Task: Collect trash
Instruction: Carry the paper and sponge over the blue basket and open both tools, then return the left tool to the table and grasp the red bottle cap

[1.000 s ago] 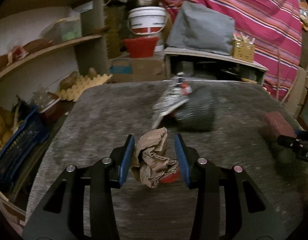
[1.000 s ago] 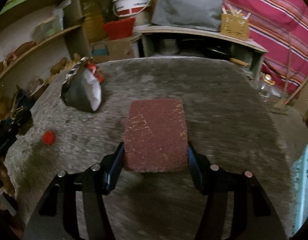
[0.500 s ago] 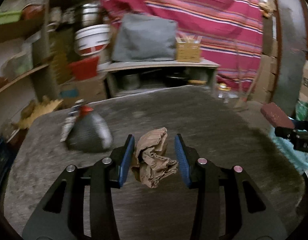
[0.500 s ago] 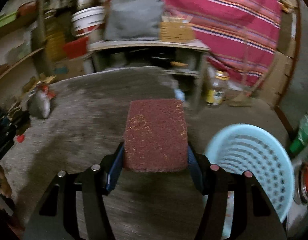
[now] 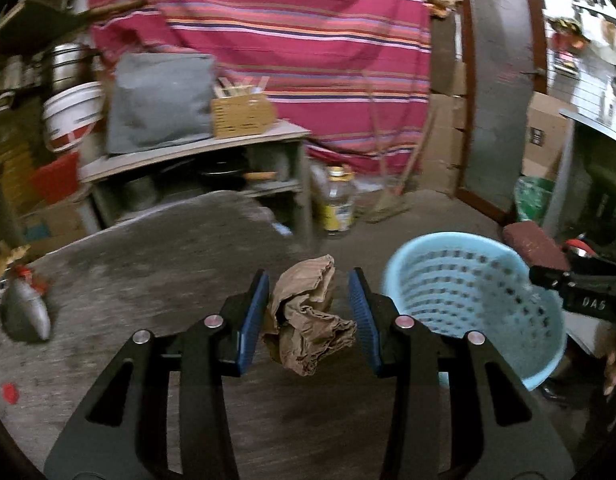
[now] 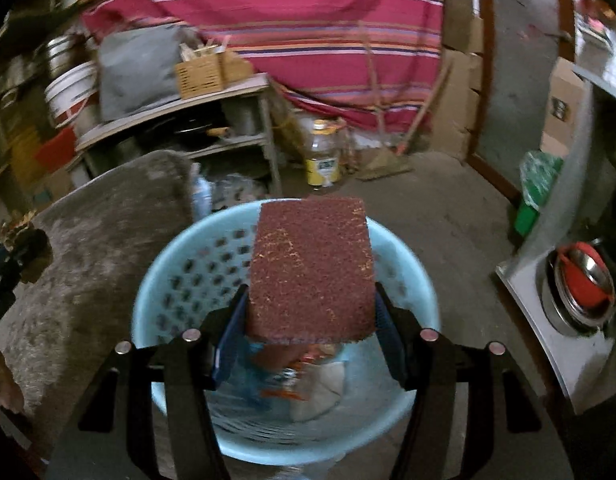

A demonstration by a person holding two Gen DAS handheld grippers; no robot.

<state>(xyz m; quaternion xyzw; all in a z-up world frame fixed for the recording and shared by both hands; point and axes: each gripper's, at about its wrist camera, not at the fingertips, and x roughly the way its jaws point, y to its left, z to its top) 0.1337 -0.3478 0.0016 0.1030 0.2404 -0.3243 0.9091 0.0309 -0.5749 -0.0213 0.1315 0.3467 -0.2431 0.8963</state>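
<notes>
My left gripper [image 5: 308, 312] is shut on a crumpled brown paper ball [image 5: 308, 320], held above the grey table [image 5: 148, 264] near its right edge. My right gripper [image 6: 310, 320] is shut on a dark red scouring sponge [image 6: 310, 268], held directly over the light blue perforated basket [image 6: 180, 280]. The basket holds some wrappers and white scraps [image 6: 308, 380]. In the left wrist view the basket [image 5: 468, 292] stands right of the table, with the sponge [image 5: 534, 246] and right gripper above its far rim.
A grey-and-white pouch with a red cap [image 5: 26, 312] and a small red cap [image 5: 10, 392] lie on the table's left. Behind are a low shelf unit [image 5: 196, 176], a plastic jar [image 5: 338, 204], a broom [image 5: 388, 200] and a striped curtain [image 5: 268, 40].
Both grippers have swung right from the table's middle toward the basket, each still holding its item. The right gripper went from over the table to over the basket.
</notes>
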